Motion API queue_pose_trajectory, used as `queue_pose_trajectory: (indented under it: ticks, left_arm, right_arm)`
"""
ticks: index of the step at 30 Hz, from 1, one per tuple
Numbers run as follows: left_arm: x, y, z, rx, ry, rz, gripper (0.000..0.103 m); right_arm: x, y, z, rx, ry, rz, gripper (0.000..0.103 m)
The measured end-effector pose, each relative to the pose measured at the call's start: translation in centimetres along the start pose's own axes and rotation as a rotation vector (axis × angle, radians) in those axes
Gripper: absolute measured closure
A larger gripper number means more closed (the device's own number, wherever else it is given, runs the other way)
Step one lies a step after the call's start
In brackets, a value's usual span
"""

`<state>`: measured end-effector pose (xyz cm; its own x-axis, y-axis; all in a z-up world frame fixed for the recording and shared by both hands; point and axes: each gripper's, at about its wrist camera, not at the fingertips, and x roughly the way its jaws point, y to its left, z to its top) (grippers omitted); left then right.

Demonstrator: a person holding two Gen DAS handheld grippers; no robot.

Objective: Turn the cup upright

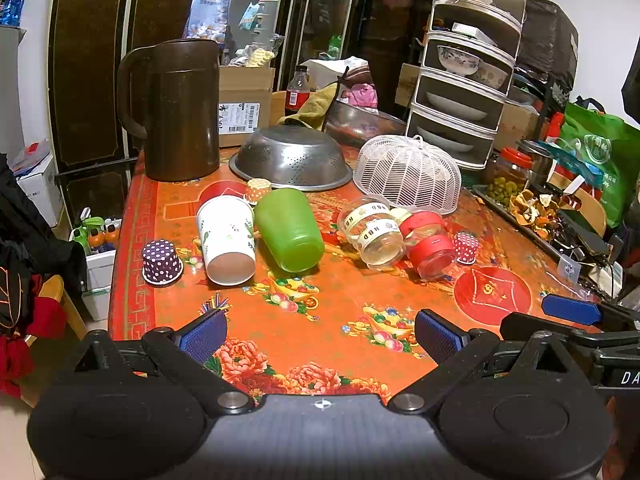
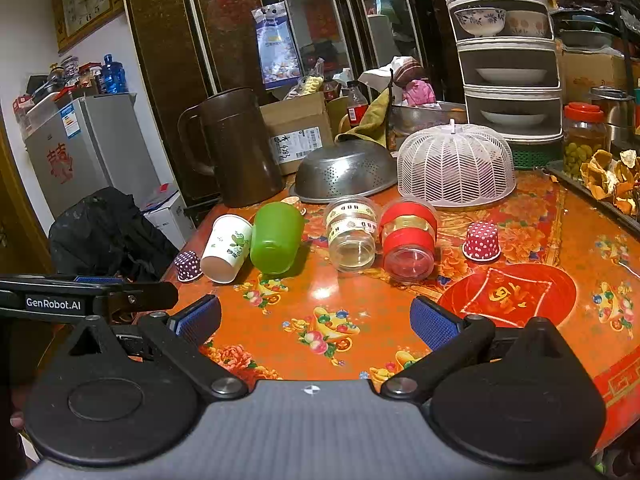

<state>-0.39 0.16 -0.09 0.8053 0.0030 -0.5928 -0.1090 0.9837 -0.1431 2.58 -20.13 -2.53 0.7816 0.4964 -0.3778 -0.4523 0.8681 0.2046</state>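
Several cups lie on their sides in a row on the orange table [image 1: 320,332]: a white paper cup [image 1: 226,240] [image 2: 226,248], a green plastic cup [image 1: 289,229] [image 2: 276,238], a clear cup with a printed band [image 1: 370,232] [image 2: 352,236] and a clear cup with a red band [image 1: 426,242] [image 2: 408,240]. My left gripper [image 1: 320,336] is open and empty, near the front edge, well short of the cups. My right gripper [image 2: 316,320] is open and empty, also short of them.
A purple dotted paper cup [image 1: 161,262] and a red dotted one [image 1: 465,247] stand upside down at the row's ends. Behind are a brown jug [image 1: 176,112], an upturned steel colander [image 1: 292,158], a white mesh food cover [image 1: 408,174] and a tiered dish rack [image 1: 468,72].
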Motion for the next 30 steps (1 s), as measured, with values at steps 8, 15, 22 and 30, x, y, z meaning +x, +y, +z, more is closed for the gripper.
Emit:
queue_pose_trajectory:
  ticks: [8, 15, 22, 30]
  left_arm:
    - [0.08, -0.18, -0.07, 0.002, 0.003, 0.001, 0.002]
    - [0.05, -0.02, 0.06, 0.0, 0.002, -0.002, 0.002]
    - [0.08, 0.11, 0.11, -0.003, 0.005, -0.002, 0.002]
    - [0.33, 0.06, 0.14, -0.002, 0.012, 0.0, 0.002]
  right_arm:
    - [0.0, -0.15, -0.06, 0.003, 0.003, 0.004, 0.001]
    - [0.09, -0.25, -0.17, 0.003, 0.011, 0.002, 0.001]
    - [0.12, -0.21, -0.13, 0.003, 0.014, 0.002, 0.001]
    - [0.15, -0.18, -0.15, 0.007, 0.016, 0.002, 0.001]
